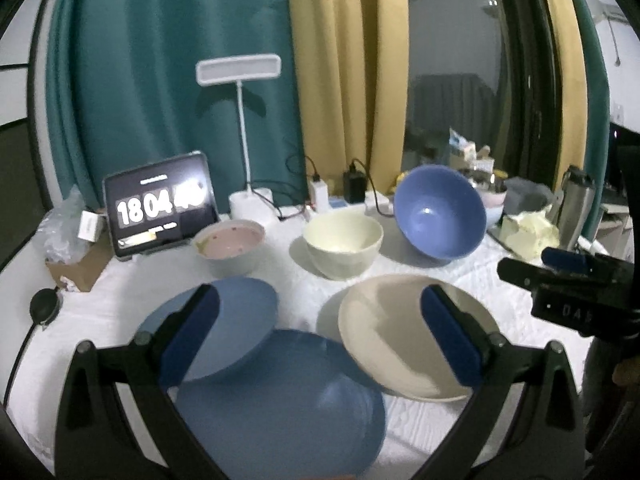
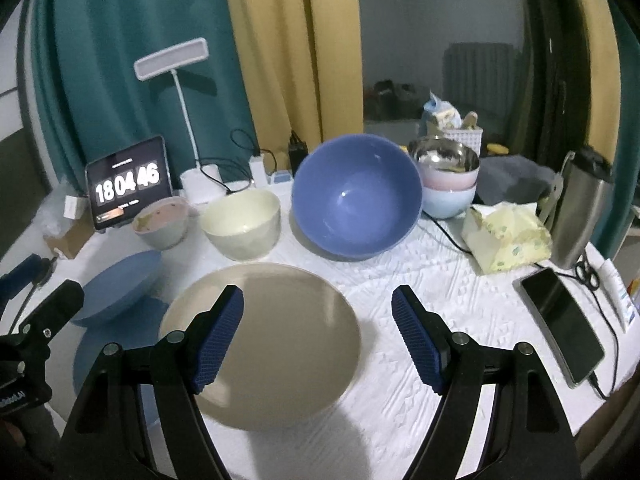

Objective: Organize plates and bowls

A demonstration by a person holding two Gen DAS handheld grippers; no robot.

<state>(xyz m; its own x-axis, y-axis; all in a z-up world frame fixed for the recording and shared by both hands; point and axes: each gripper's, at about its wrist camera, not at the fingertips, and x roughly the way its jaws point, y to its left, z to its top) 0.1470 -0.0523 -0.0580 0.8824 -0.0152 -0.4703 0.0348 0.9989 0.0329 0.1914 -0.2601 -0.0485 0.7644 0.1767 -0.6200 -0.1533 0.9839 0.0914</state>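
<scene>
1. Your left claw is spread wide above two overlapping blue plates; it grips nothing.
2. Your right claw is spread, empty, above the beige plate on the desk.
3. Behind the plates stand a pink bowl, a cream bowl and a tilted blue bowl.
4. Only the right view shows the stacked bowls and the phone.

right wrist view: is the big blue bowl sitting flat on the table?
No. The big blue bowl is tipped on its side, its opening facing the camera, resting against the stacked bowls behind it.
</scene>
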